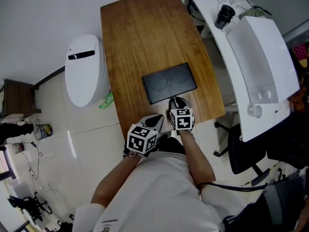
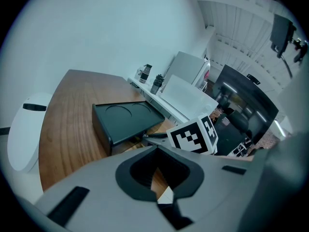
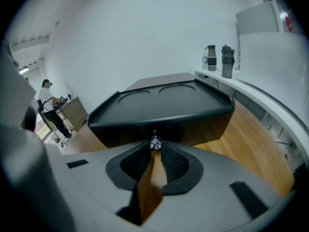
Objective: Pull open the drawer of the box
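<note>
Sitting near the middle of the wooden worktop [image 1: 140,37], the flat black box [image 1: 169,82] has two shallow round recesses in its lid. Its drawer front [image 3: 159,129] faces the person and looks flush with the body. A small shiny knob [image 3: 155,143] sticks out from that front. The right hand-held gripper [image 1: 175,101], at 6 o'clock of the box, has its jaws pinched onto the knob. The left hand-held gripper [image 1: 157,120] is at about 7 o'clock of the box, just beside the right one. Its jaws are drawn together with nothing between them, and it is clear of the box. A rounded white appliance [image 1: 86,69] stands off the worktop's edge at 9 o'clock. A white counter [image 1: 263,57] runs along at 3 o'clock.
</note>
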Tool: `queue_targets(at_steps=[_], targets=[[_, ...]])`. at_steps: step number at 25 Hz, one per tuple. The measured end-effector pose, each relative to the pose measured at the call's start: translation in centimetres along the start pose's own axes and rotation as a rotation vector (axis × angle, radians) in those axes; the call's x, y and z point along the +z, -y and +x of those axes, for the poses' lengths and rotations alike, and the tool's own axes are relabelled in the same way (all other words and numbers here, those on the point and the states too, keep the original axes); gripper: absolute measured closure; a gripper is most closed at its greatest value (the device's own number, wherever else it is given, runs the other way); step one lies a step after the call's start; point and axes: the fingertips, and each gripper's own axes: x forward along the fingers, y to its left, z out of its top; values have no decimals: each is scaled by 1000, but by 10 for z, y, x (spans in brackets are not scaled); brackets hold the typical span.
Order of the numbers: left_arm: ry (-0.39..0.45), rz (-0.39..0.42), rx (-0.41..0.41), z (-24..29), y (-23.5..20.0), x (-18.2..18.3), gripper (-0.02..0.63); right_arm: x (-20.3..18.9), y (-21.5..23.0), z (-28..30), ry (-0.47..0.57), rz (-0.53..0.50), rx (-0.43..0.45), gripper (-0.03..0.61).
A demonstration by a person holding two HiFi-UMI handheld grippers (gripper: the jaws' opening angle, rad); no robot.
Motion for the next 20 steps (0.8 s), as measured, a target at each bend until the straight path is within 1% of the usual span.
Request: queue_targets(at_steps=[20], targets=[[-6,-10,-14,-1,5,-8,614,-10,-1,-10,-5,10,-1,523]])
